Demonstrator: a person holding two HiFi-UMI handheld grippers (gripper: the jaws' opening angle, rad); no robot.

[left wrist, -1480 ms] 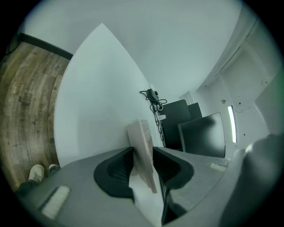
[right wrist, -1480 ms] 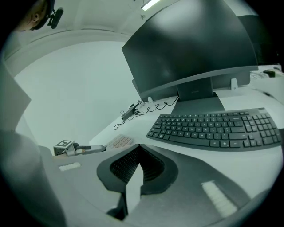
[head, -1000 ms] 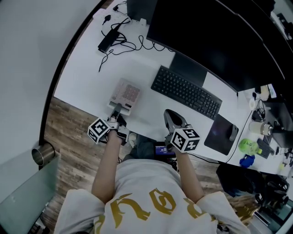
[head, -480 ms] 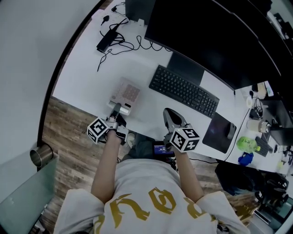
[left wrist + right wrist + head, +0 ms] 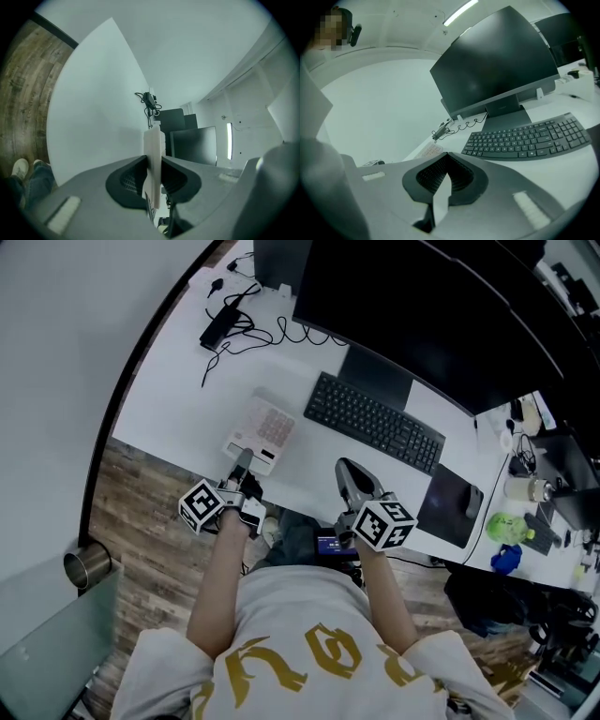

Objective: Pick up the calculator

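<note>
- White desk (image 5: 169,399) carries a keyboard (image 5: 375,423), a monitor (image 5: 422,315) and the calculator (image 5: 265,430), which sits at the near left, close to the desk edge.
- Left gripper (image 5: 242,465): clamped on the near end of the calculator. The left gripper view shows the calculator (image 5: 152,159) edge-on as a thin white slab, pinched between the 2 jaws with no gap on either side.
- Right gripper (image 5: 349,476): jaws pressed together, empty, held over the desk edge in front of the keyboard, well apart from the calculator.
- Change over the last 1 s: the far end of the calculator swings slightly toward the keyboard and its outline now looks larger. The left gripper stays at the same end.
- Judgement: the grasp is complete and the lift appears to be starting. Contact between the far end and the desk cannot be confirmed.
- Risk: the grip is on 1 end only, so the free end can droop or pivot.
</note>
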